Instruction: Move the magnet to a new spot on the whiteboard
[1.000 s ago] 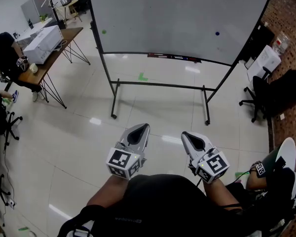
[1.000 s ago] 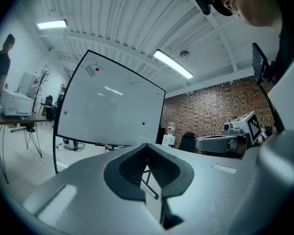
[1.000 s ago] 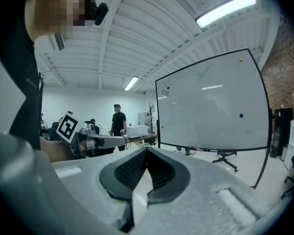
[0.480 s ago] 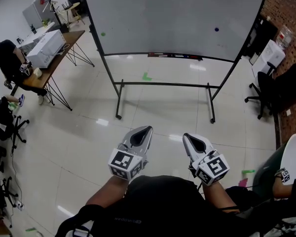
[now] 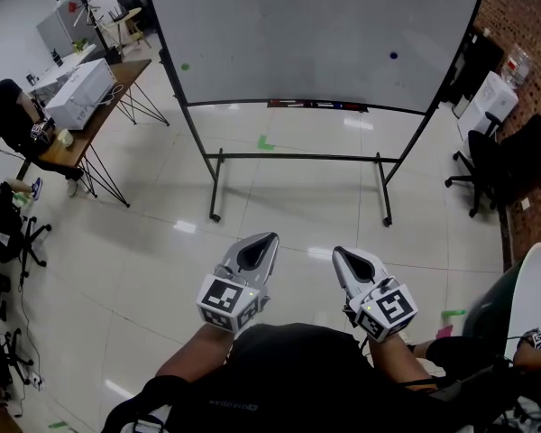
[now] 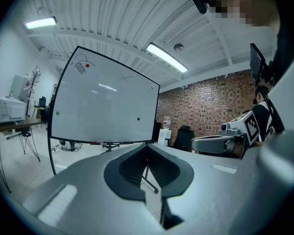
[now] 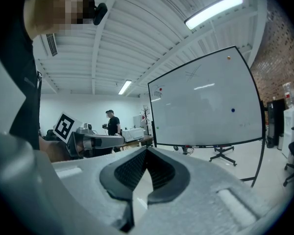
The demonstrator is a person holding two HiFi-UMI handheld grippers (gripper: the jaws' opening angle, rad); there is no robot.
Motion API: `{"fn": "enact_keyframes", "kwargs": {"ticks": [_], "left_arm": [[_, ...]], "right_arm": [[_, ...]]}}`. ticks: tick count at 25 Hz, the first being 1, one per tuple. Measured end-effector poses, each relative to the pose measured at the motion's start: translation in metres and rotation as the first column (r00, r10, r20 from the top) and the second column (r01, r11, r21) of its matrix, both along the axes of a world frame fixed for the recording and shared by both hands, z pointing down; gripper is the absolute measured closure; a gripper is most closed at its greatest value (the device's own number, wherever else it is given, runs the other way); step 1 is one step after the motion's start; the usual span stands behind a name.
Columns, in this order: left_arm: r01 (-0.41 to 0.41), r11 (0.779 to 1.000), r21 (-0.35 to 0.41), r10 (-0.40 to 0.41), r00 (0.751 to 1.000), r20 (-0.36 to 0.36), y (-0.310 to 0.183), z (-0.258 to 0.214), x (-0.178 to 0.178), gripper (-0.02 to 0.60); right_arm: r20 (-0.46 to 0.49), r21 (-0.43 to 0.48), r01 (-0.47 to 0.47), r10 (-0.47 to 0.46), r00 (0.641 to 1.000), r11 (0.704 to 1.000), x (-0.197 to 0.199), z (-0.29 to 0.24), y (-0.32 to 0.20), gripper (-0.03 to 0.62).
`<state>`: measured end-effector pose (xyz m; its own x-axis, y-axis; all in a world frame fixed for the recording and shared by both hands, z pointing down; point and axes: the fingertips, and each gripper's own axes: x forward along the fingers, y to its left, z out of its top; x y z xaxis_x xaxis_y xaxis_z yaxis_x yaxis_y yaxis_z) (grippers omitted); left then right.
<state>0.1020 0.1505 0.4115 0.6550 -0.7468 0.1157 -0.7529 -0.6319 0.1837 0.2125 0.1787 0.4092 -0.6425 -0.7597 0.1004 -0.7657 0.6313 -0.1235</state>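
The whiteboard point(image 5: 325, 25) stands on a black wheeled frame some way ahead of me across the tiled floor. A blue magnet point(image 5: 394, 55) sits at its right, a green magnet point(image 5: 185, 67) at its left. The right gripper view also shows an orange magnet point(image 7: 229, 58) top right and a red magnet point(image 7: 160, 89) top left. My left gripper point(image 5: 269, 238) and right gripper point(image 5: 338, 252) are held side by side near my body, far short of the board. Both are shut with nothing between the jaws. Each points toward the board.
A wooden table point(image 5: 95, 120) with a white box point(image 5: 77, 88) and a seated person point(image 5: 9, 115) are at the left. Black office chairs point(image 5: 500, 165) and a white cabinet point(image 5: 490, 102) stand by the brick wall. Another person's hand point(image 5: 530, 339) is at the lower right.
The head view has shifted slightly, and the orange magnet has left the top of the frame. The hand at lower right moved farther right. Both grippers stayed shut and in place.
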Motion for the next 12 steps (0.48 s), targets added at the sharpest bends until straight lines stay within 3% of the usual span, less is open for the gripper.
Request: {"fn": "enact_keyframes", "kwargs": {"ticks": [12], "left_arm": [[0.002, 1.000, 0.020, -0.002, 1.000, -0.019, -0.0099, -0.0063, 0.0027, 0.565]], "right_arm": [[-0.029, 0.021, 0.019, -0.018, 0.999, 1.000, -0.0020, -0.0086, -0.0071, 0.583]]}}
